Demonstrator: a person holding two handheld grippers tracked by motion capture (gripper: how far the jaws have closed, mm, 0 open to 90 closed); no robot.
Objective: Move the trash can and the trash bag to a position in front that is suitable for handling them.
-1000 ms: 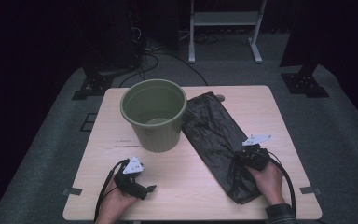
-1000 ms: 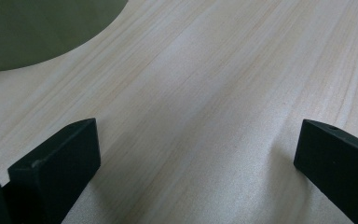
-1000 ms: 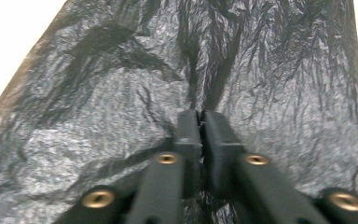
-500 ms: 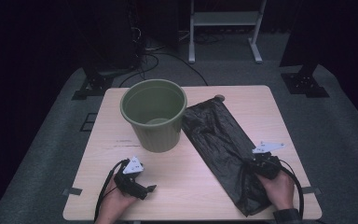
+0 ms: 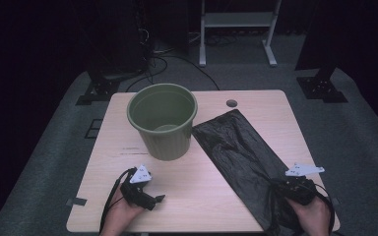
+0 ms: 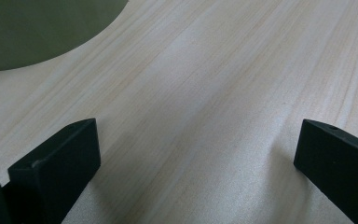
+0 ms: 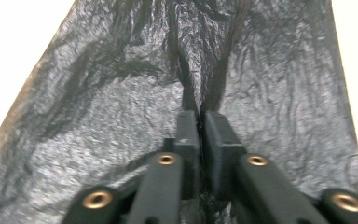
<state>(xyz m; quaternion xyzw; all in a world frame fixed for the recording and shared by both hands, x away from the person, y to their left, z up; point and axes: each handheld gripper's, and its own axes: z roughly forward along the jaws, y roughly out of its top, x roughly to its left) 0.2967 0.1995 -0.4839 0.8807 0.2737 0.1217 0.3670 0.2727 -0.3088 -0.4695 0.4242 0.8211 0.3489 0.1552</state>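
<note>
Right gripper view, right gripper [image 7: 200, 121] jaws just opening, w/ black bag [image 7: 121, 107] fold pinched between.

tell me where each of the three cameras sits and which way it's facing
High view: fixed above the person's side, looking forward and down on the table; both hands show, left claw and right claw.
Left gripper view: rides the left claw, looking along its wide-apart jaws at bare tabletop and the green bucket.
Right gripper view: rides the right claw, jaws pinching a fold of the black bag.
Shared: the bucket, in the high and left gripper views.
</note>
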